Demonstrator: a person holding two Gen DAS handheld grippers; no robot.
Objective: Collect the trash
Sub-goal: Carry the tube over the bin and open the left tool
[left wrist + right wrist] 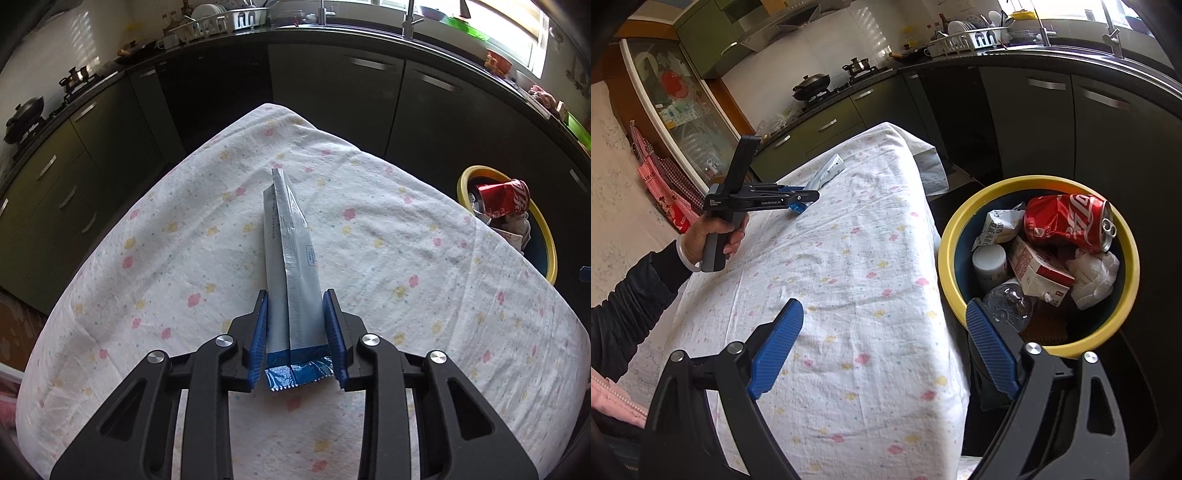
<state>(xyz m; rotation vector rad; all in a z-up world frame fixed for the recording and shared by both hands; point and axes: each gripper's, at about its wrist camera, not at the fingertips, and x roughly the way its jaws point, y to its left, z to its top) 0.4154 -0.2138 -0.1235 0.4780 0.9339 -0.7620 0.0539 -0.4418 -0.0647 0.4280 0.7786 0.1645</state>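
My left gripper is shut on a long silver and blue wrapper, pinched between its blue pads near the wrapper's blue end, just above the flowered tablecloth. In the right wrist view the left gripper shows at the far left of the table with the wrapper sticking out ahead of it. My right gripper is open and empty over the table's near right edge, beside the yellow-rimmed trash bin. The bin holds a red cola can, a carton, a bottle and crumpled paper.
The bin stands on the floor to the right of the table. Dark kitchen cabinets and a counter with a dish rack run behind. A stove with pots is at the back left.
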